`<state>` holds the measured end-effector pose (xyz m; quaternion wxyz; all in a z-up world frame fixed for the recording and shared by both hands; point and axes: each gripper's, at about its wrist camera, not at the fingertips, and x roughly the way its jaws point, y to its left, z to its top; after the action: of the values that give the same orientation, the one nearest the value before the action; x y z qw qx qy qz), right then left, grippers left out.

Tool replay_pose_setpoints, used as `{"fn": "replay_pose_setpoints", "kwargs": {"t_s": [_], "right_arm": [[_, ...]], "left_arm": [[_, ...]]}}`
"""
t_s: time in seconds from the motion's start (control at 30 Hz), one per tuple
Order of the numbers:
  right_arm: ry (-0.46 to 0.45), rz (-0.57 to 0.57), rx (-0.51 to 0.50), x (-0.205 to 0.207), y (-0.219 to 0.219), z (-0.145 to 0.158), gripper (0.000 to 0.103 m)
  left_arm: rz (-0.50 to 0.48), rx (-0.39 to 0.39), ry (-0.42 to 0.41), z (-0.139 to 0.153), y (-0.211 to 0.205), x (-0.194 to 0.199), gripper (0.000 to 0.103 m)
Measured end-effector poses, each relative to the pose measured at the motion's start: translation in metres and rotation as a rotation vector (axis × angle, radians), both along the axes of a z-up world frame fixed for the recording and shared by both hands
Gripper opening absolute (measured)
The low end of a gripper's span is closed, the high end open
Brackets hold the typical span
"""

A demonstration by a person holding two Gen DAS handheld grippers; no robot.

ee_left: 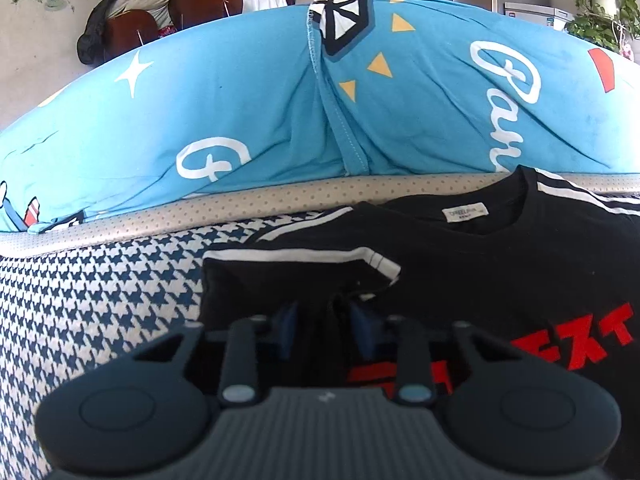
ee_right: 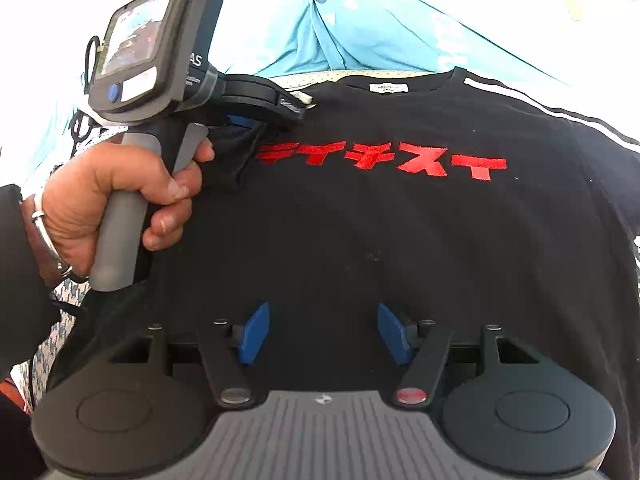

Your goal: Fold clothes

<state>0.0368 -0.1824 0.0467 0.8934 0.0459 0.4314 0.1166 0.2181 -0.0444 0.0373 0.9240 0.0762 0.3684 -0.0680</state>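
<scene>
A black T-shirt (ee_left: 500, 264) with red lettering and white shoulder stripes lies face up on the bed, collar label toward the far side. Its left sleeve (ee_left: 280, 280) is folded inward over the chest. My left gripper (ee_left: 324, 312) is shut on the black fabric of that sleeve, and the blue pads (ee_left: 286, 320) press it from both sides. In the right wrist view the left gripper (ee_right: 256, 122) pinches the sleeve (ee_right: 240, 148) beside the lettering. My right gripper (ee_right: 324, 328) hovers open above the lower middle of the T-shirt (ee_right: 360, 232), holding nothing.
A blue printed quilt (ee_left: 260, 112) is heaped along the far side of the bed. Blue and white houndstooth sheet (ee_left: 100, 300) shows to the shirt's left. A person's hand (ee_right: 108, 196) grips the left gripper's handle. Chairs piled with jackets (ee_left: 160, 12) and a plant (ee_left: 600, 4) stand beyond.
</scene>
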Motion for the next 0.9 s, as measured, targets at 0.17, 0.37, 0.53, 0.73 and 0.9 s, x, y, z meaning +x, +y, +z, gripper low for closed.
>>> {"fn": "replay_pose_setpoints", "kwargs": {"t_s": [0.17,0.37,0.53,0.73,0.9], "right_arm": [[-0.005,0.006,-0.015,0.001,0.003,-0.001,0.062],[-0.011,0.012,-0.026,0.001,0.006,-0.001,0.065],[-0.017,0.015,-0.047,0.001,0.008,-0.002,0.066],[-0.024,0.018,-0.064,0.001,0.011,-0.003,0.069],[-0.036,0.042,-0.086,0.001,0.014,-0.004,0.07]], "left_arm": [[0.047,-0.003,-0.028,0.015,0.017,-0.004,0.016],[0.137,-0.006,-0.043,0.026,0.05,-0.001,0.016],[0.259,0.013,-0.004,0.02,0.087,0.005,0.016],[0.406,0.037,0.046,0.012,0.131,0.012,0.016],[0.526,0.056,0.09,0.006,0.165,0.015,0.016]]}}
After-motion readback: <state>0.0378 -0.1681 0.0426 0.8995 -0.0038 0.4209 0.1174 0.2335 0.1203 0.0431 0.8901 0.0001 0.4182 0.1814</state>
